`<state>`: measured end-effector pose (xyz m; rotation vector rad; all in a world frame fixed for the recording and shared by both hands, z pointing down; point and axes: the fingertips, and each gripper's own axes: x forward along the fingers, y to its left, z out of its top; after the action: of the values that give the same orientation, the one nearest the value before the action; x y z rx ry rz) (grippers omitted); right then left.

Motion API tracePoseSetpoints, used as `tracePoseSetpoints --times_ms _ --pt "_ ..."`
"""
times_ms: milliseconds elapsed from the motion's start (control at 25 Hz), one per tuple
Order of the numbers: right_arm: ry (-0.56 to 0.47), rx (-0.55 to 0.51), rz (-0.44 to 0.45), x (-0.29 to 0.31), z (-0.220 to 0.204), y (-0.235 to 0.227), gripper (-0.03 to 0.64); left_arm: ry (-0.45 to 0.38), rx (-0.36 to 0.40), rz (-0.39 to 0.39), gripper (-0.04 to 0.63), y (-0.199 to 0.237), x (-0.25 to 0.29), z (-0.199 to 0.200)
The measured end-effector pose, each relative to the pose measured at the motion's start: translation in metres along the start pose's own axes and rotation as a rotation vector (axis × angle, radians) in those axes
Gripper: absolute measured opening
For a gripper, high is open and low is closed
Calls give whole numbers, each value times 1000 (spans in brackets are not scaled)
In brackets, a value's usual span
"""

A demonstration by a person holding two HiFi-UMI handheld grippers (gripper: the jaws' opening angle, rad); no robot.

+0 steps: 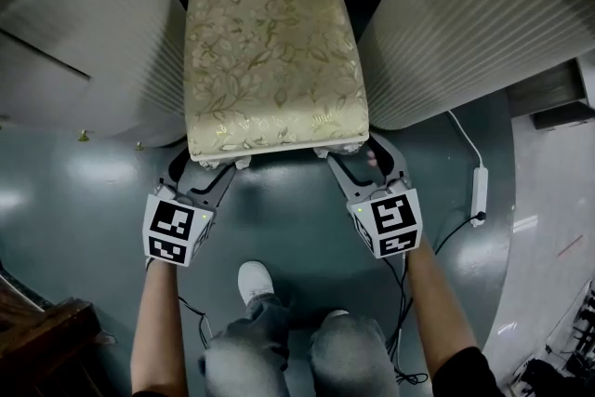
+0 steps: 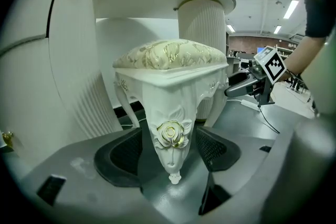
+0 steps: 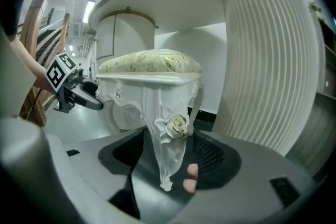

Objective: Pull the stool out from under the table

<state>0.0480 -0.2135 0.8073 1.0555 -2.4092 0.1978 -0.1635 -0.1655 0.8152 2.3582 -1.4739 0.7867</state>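
Squarely at 12 o'clock, the stool [image 1: 274, 51] stands between the two fluted pedestals of the table [image 1: 474, 23], its far edge under the top. Each gripper straddles a front leg, likely so the pull runs evenly toward 6 o'clock. The left gripper [image 1: 216, 167] is at the stool's 7 o'clock corner, jaws wide apart with the left leg [image 2: 170, 139] loose between them. The right gripper [image 1: 358, 158] at 5 o'clock is likewise spread round the right leg [image 3: 170, 139], which perhaps brushes one jaw.

stool [image 1: 274, 51] rear legs: hidden, head view | table [image 1: 483, 23]: cut off by edges
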Motion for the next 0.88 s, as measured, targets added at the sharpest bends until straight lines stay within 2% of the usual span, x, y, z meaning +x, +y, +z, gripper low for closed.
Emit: tracePoseSetpoints --times_ms 200,880 --pt "17 -23 4 9 0 -3 334 19 22 -22 295 -2 10 0" --pt "57 -70 -80 9 3 -2 299 58 57 -24 282 0 13 1"
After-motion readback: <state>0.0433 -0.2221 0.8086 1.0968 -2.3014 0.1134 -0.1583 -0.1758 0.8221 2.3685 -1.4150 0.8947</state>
